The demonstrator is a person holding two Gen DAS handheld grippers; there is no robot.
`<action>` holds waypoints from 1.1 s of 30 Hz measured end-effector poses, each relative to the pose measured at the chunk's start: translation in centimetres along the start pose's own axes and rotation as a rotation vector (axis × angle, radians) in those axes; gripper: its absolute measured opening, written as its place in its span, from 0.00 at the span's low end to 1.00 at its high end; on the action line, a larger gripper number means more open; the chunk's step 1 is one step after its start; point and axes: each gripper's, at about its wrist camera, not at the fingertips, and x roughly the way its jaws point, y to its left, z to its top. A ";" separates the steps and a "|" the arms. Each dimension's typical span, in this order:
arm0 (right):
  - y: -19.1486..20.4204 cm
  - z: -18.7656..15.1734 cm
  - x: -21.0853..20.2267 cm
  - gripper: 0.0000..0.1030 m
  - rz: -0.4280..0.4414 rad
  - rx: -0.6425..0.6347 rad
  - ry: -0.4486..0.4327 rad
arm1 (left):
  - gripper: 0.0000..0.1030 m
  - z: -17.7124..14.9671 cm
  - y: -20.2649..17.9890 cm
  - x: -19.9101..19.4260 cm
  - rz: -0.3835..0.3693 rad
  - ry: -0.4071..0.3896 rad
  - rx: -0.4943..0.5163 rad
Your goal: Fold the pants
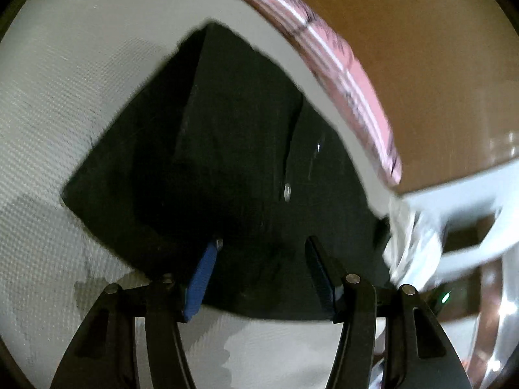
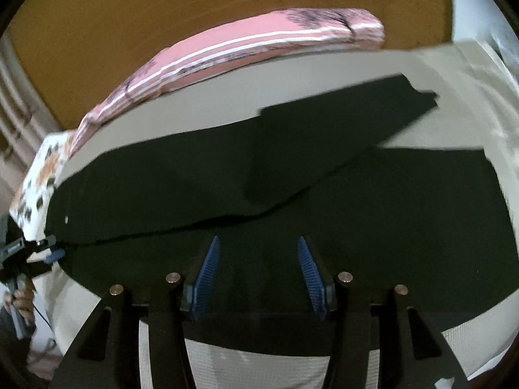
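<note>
Inspecting both wrist views, I find the pants (image 2: 194,188) lying flat on the pale bed sheet (image 1: 58,103), dark fabric spread wide across the middle of the mattress. From the right wrist view, the two legs are not yet stacked: one leg (image 2: 340,120) runs off toward the far right, the other (image 2: 421,210) lies nearer to me, with a wedge of sheet showing between their ends. I judge the lengthwise fold unfinished, and no crosswise fold has begun.

My left gripper (image 1: 262,243) hovers over the waist end with its jaws apart and nothing between them; a small metal button (image 1: 287,192) shows just ahead of it. My right gripper (image 2: 258,241) sits over the near edge of the cloth, jaws likewise spread and empty. In the right wrist view the left gripper appears at the far left, at the corner of the garment; contact I cannot confirm.

A pink striped pillow (image 2: 259,42) lies along the far edge of the bed, clear of the pants.

Assessment: early stage. Remaining: bring one leg over the other, then fold the length down.
</note>
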 end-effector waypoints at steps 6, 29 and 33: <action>-5.7 1.9 1.7 0.48 0.039 0.227 -0.036 | 0.28 1.3 1.5 0.5 0.032 -0.037 -0.098; -17.0 11.2 2.7 0.04 -0.007 0.516 -0.188 | 0.22 3.6 -1.2 0.8 0.230 -0.052 0.063; -16.3 10.1 -0.8 0.04 -0.026 0.496 -0.232 | 0.22 3.9 -2.0 0.6 0.253 -0.021 0.125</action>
